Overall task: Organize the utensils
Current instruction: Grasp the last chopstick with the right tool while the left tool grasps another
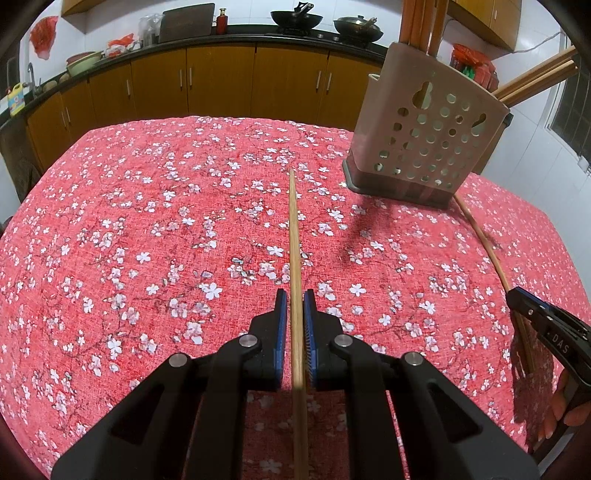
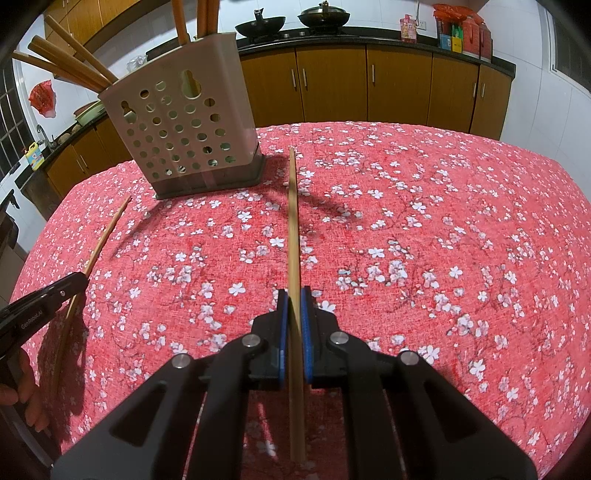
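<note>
My left gripper [image 1: 294, 297] is shut on a bamboo chopstick [image 1: 294, 236] that points forward over the table. My right gripper [image 2: 294, 295] is shut on a second chopstick [image 2: 293, 218], its tip close to the holder's base. The beige perforated utensil holder [image 1: 424, 136] stands on a dark base and holds several chopsticks; it also shows in the right wrist view [image 2: 181, 129]. In the left wrist view the right gripper [image 1: 546, 325] shows at the right edge with its chopstick [image 1: 484, 240]. In the right wrist view the left gripper [image 2: 40, 306] shows at the left edge with its chopstick [image 2: 107, 232].
The table [image 1: 147, 229] wears a red cloth with white blossoms. Behind it runs a dark counter [image 1: 240, 31] over brown cabinets, with woks [image 1: 295, 18], bottles and bowls. A window is at the right in the left wrist view.
</note>
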Tool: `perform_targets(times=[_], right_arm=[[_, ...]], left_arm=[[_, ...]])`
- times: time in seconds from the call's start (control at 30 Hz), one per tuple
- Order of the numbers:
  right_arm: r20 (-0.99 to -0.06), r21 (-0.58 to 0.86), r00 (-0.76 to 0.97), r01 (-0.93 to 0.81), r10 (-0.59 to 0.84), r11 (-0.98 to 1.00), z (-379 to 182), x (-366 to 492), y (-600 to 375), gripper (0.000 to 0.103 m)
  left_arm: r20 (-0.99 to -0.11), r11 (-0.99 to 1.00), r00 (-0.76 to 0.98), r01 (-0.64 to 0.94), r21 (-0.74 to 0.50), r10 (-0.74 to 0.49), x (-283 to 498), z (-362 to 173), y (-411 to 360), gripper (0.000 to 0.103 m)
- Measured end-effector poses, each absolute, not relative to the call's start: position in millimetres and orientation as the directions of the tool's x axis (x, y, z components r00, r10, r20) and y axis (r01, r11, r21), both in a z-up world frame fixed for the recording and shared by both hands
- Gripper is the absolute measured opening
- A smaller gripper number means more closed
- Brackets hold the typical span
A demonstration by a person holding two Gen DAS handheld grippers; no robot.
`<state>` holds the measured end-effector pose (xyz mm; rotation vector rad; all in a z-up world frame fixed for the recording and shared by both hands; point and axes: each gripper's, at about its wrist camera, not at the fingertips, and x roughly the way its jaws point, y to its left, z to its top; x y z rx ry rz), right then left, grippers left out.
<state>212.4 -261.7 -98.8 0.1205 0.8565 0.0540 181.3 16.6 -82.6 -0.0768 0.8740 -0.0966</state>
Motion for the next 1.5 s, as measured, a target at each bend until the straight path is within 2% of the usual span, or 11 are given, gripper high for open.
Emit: perform_targets(times=[0.53,0.7,0.93,1.5], right_arm=[[-0.751,0.128,0.654,0.000,0.097,0.992,-98,213,-263,0.008],[-0.753,0.108,0.654,0.003,0.080,0.994,-97,210,-260,0.008],[-0.752,0.113,0.654,0.001,0.085,0.994,-97,200,-260,0.008],[-0.752,0.122,0.653,0.002,0.091,0.993,-97,194,-260,0.008]], left_arm=[[-0.761,0.993,0.638,0.053,-0.106,-0.115,182,-82,17,0.011],[-0.767,0.997,0.638,0.053,-0.049,-0.071,173,-82,9,0.011],[-0.769,0.998,0.636,0.061,-0.035,-0.066,162,-82,6,0.011],[-0.769,0.997,0.634,0.068,-0.039,-0.074,149,-83,9,0.011]])
